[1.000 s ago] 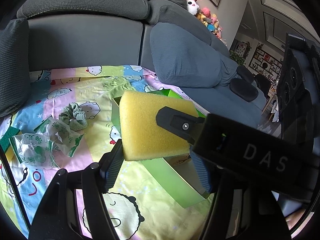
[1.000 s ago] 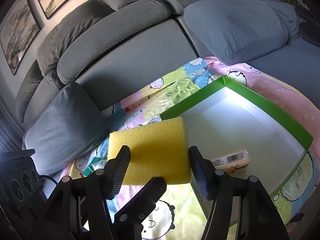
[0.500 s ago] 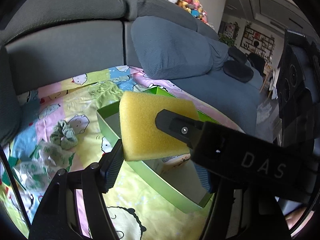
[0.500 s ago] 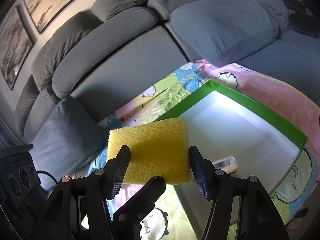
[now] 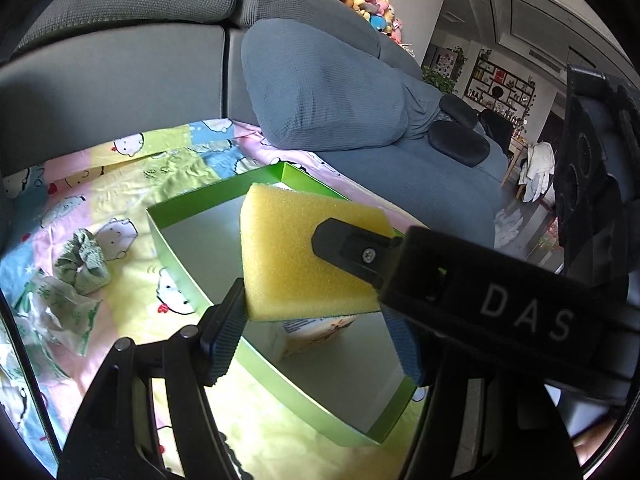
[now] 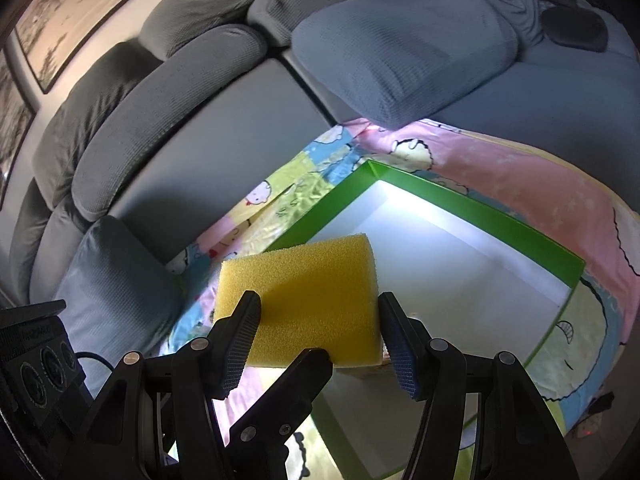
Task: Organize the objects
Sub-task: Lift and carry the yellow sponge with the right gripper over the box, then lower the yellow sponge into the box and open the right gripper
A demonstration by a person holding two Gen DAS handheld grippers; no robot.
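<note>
Both grippers clamp one yellow sponge [image 5: 304,256]: left gripper [image 5: 316,344] pads pinch its near edge, right gripper [image 6: 320,340] pads grip its two sides, and the right's finger lies across the sponge top in the left view. Sponge hangs above the green box [image 6: 476,204], over its near-left part. Small carton [image 5: 308,336] lies on the box floor under the sponge. Box sits on a cartoon blanket [image 5: 120,184]. Left of it: green scrunchie [image 5: 82,260], plastic wrapper [image 5: 60,316]. Grey sofa [image 6: 192,92] behind.
</note>
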